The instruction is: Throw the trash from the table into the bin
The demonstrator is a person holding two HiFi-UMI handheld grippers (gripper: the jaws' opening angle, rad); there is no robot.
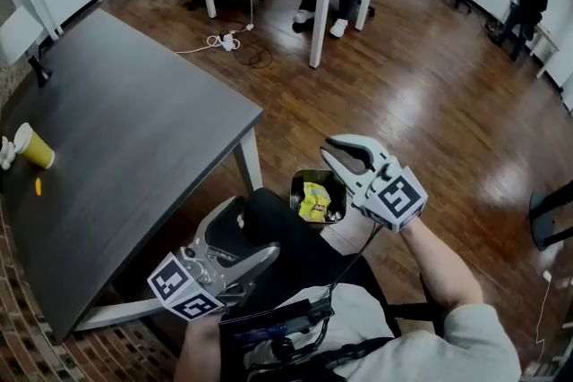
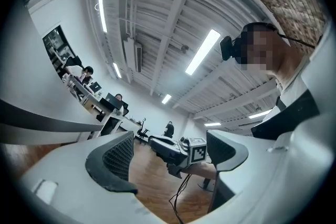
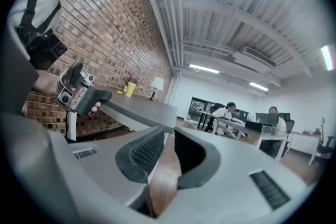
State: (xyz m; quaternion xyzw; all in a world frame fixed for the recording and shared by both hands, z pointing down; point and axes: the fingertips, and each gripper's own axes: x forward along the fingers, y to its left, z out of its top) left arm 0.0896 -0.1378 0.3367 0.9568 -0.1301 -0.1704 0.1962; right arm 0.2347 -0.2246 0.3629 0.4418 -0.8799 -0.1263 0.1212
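Floorboards (image 1: 403,85), glossy and brown, spread from 12 to 4 o'clock in the head view. A matte charcoal counter (image 1: 134,130) fills 9 to 11 o'clock, with a yellow paper cup (image 1: 34,146) standing at its 9 o'clock edge. Just below centre sits a small square bin (image 1: 295,191) with a crumpled yellow wrapper (image 1: 315,201) inside. The right tongs (image 1: 329,155) hover at its 1 o'clock and the left tongs (image 1: 258,228) at its 8 o'clock.

In the left gripper view, the ribbed dark pads stand wide apart with nothing between them.

In the right gripper view, the pads are nearly together, and the thin slit between them shows only brown wood.
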